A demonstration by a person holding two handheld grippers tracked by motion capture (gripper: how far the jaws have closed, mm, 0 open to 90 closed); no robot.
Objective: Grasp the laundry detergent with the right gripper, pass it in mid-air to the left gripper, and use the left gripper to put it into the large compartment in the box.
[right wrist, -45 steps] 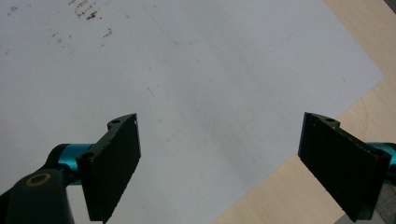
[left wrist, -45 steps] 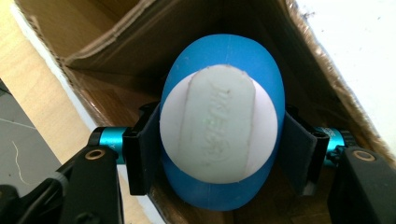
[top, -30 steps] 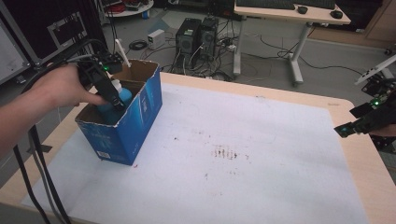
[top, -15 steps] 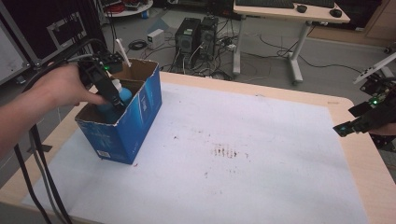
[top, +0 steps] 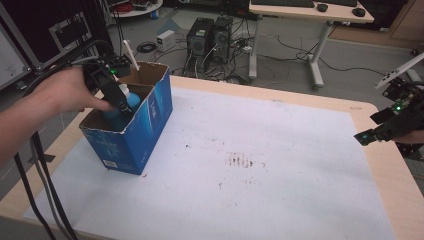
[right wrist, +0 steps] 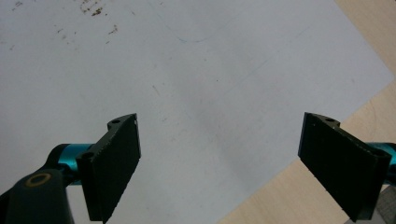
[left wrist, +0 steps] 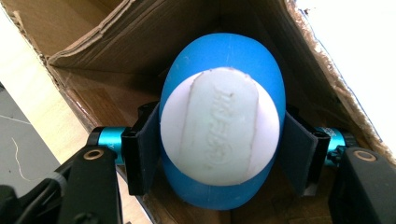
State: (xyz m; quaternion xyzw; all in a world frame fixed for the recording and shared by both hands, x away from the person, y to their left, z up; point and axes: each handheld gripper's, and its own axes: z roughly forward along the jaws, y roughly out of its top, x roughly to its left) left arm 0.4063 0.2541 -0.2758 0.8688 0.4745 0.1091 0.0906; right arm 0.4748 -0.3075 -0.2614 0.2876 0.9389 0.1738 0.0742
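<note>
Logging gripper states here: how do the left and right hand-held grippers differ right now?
The left hand-held gripper is shut on a blue bottle; the right hand-held gripper is open and holds nothing. The left reaches into the blue box; the right hovers over the white sheet near the table edge. Both have black jaws.

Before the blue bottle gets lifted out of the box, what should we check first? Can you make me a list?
1. Left gripper has the blue bottle between its jaws: ok, a pad sits at each side of it.
2. Grip is firm enough to lift: cannot tell.
3. Way up out of the blue box is open: ok, the flaps stand apart.
4. Bottle's white cap is closed: ok, it looks shut flat.
5. Right gripper is out of the way: ok, it is open over the white sheet, far from the box.
6. Anything else inside the box: cannot tell.
</note>
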